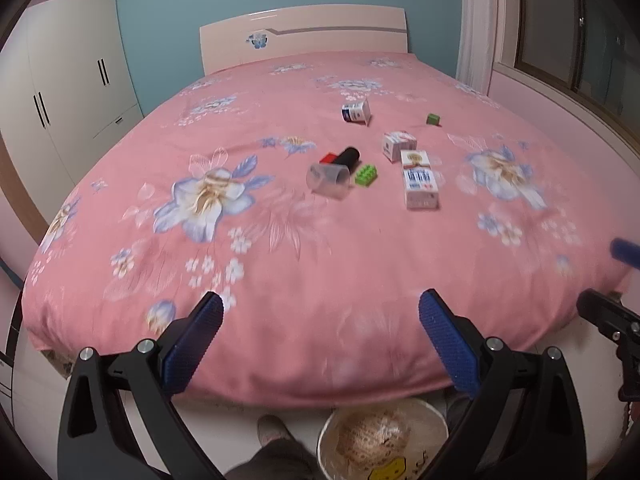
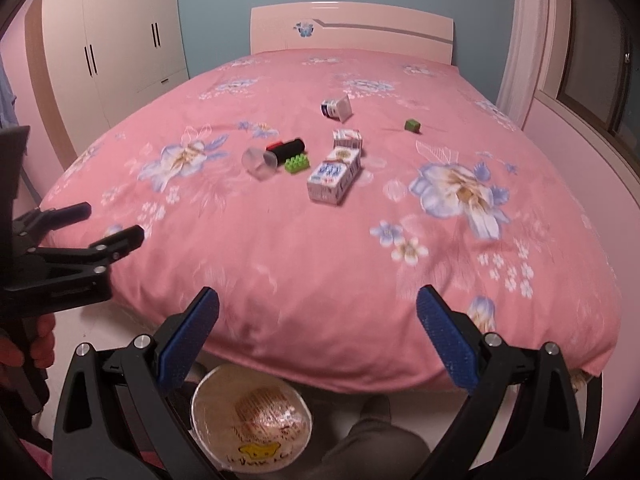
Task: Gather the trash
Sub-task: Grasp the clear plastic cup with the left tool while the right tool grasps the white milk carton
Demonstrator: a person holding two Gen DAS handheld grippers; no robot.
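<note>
We'd barely begun: both grippers, left gripper & right gripper, had fingers spread wide w/ nothing held, trash (carton, cup, etc.) all on bed, bin below.

Trash cluster sits mid-bed, well ahead of the left gripper: clear cup tipped on its side, touching a black tube, long carton flat just right of them. Small white box just behind the carton, yogurt cup on its side farther back. Lined bin stands on the floor directly under the claw.
</note>
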